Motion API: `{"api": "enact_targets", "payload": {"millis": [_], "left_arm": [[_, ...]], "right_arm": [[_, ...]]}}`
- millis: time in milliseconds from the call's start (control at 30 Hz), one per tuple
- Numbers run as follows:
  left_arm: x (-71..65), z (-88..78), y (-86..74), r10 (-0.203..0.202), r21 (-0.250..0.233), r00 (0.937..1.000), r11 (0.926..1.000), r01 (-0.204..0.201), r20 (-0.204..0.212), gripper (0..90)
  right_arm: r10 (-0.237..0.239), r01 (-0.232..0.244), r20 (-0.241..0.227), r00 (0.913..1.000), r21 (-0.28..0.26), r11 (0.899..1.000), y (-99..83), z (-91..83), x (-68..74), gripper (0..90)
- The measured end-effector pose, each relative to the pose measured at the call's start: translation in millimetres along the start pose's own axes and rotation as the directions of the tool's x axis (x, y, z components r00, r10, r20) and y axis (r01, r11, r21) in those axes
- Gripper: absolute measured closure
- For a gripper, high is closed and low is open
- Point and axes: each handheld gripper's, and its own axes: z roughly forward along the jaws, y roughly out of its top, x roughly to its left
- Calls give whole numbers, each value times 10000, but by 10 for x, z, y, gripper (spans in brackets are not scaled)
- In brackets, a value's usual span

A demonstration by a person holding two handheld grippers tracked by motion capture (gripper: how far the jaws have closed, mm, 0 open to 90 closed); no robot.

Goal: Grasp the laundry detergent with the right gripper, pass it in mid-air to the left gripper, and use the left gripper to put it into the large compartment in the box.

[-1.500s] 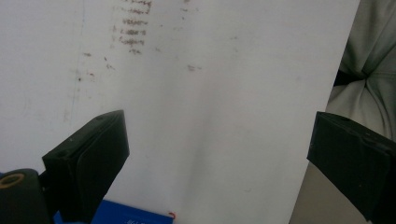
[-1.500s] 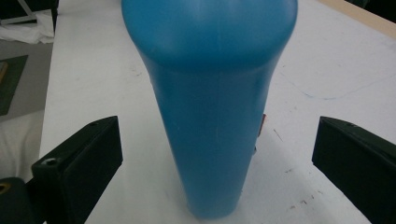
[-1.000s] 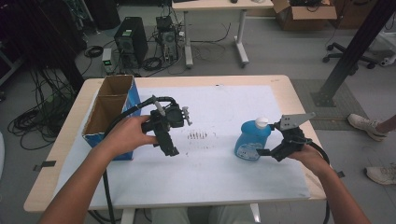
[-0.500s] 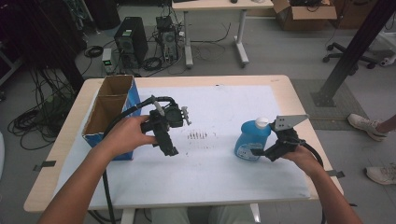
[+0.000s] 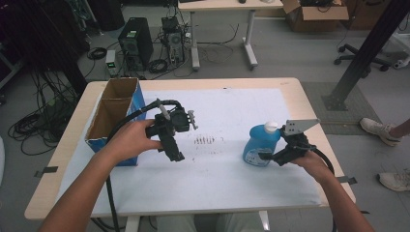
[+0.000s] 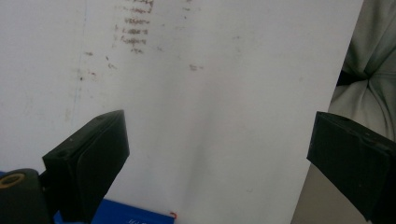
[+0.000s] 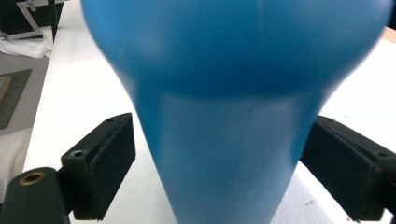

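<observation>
Landmark: the blue bottle (image 5: 260, 147) with a white cap stands upright on the white table cover (image 5: 227, 188), toward the right side of the table (image 5: 309, 104).
Right gripper: the right gripper (image 5: 265, 156) comes at the bottle from the bottle's right, low on its body; the person's right hand (image 5: 312, 164) holds it.
Right jaws: they have just been closing, with the bottle (image 7: 224, 116) between them. In the right gripper view one pad (image 7: 114, 161) stands just off the bottle's side with a sliver of white cover between, and the other pad (image 7: 341, 163) sits right at its flank; no squeeze shows, so the bottle is bracketed, not clamped.
Room near the bottle: bare white cover lies in front of it toward the person and behind it toward the far table edge.
Marks: a row of small brown marks (image 5: 205, 140) lies on the cover left of the bottle, apart from it.
Left gripper: well left of the bottle, the left gripper (image 5: 176, 154) hangs above the cover in the left hand (image 5: 130, 142), jaws spread wide with only white cover (image 6: 210, 116) between them, grasping nothing.
Cardboard box: an open brown box (image 5: 113, 113) with blue sides stands farthest left of the bottle, at the table's left edge, just beside the left hand.
Beyond the table: computer towers (image 5: 136, 46) and cables lie on the floor behind the far edge.
</observation>
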Motion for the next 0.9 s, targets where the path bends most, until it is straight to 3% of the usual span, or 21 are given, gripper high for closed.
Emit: {"api": "enact_targets", "payload": {"millis": [900], "left_arm": [[14, 1, -2, 12, 60, 10000, 10000, -12, 2, 59]], "right_arm": [[-215, 212, -175, 9996, -198, 9996, 11, -38, -2, 332]]}}
